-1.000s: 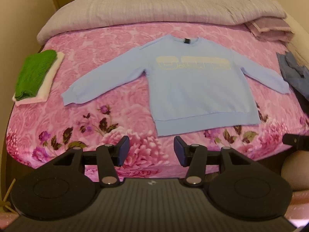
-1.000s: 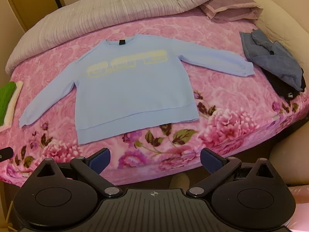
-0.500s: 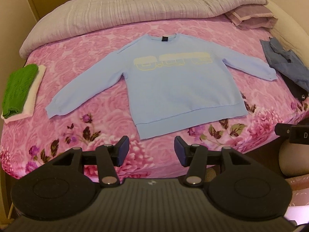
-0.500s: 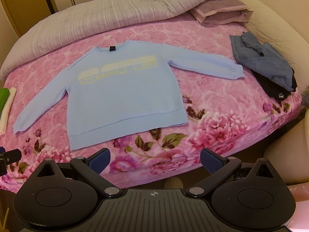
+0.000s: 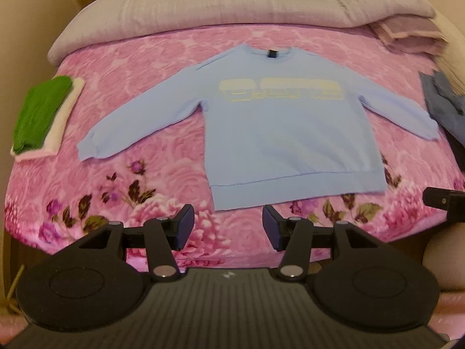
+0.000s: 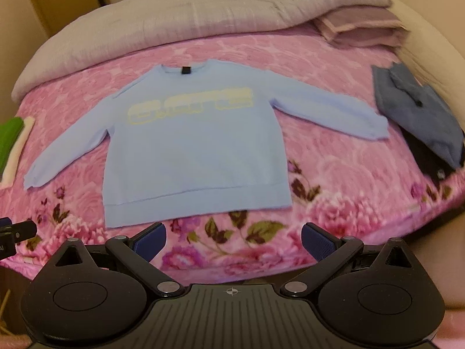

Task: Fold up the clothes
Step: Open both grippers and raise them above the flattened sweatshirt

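Both the left gripper (image 5: 226,228) and right gripper (image 6: 232,241) hang with jaws apart and empty over the bed's near edge, so each should take a hem corner of the one blue sweatshirt (image 5: 290,142) (flat, mid-blanket) evenly, two unfolded garments (image 6: 421,122) waiting.

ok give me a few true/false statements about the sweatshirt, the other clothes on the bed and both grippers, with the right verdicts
1. The light blue sweatshirt lies flat with both sleeves spread out. True.
2. The left gripper is clamped on the hem. False: its jaws are open and empty, short of the hem.
3. A folded green garment sits on a white one. True.
4. The right gripper holds a sleeve. False: it is open and holds nothing.
5. The grey-blue garment lies folded on the sweatshirt. False: it lies crumpled beside the sleeve.
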### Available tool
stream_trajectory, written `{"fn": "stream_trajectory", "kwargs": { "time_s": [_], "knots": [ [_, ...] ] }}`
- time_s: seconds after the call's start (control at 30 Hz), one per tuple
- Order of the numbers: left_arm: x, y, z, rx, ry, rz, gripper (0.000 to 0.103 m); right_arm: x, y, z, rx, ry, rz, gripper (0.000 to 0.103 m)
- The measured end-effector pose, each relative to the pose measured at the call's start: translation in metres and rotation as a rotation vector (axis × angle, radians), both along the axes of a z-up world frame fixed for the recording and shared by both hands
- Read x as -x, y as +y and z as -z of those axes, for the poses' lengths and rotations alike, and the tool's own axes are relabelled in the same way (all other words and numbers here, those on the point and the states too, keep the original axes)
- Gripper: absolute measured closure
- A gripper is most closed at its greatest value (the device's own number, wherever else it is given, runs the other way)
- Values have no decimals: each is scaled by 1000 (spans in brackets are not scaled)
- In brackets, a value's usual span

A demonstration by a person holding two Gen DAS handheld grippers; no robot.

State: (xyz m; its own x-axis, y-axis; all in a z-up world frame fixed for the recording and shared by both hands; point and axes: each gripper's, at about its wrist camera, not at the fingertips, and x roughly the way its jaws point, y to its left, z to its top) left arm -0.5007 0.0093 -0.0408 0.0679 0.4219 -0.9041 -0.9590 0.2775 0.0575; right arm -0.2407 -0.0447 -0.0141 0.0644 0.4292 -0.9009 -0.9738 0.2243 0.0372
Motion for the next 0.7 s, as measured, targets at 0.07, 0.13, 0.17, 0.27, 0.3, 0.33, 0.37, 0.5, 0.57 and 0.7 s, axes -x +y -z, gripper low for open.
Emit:
{"fn": "stream_trajectory", "kwargs": {
  "time_s": [0.07,0.13,0.17,0.27,0.3,0.33,0.37,0.5,0.57,0.7],
  "knots": [
    [-4,4,0,3,5,-32,55,-6,11,2,2,5,-35,1],
    [-11,7,0,3,13,-66,54,-12,22,4,7,12,-73,1],
    [-15,8,0,6,18,-84,53,-14,27,5,10,16,-93,1],
    [-28,11,1,17,30,-133,53,-24,43,10,22,29,-150,1],
    [-33,12,1,19,34,-150,53,-27,49,11,24,33,-169,1],
    [-37,13,1,20,37,-167,53,-31,54,12,27,36,-187,1],
    [-42,15,1,21,39,-186,53,-34,59,13,29,39,-205,1],
    [-58,17,1,21,39,-263,53,-46,77,17,33,40,-273,1],
    [-65,17,2,23,36,-295,53,-52,84,19,36,40,-306,1],
    [-75,14,5,33,36,-358,53,-61,93,23,49,45,-366,1]
  ]
}}
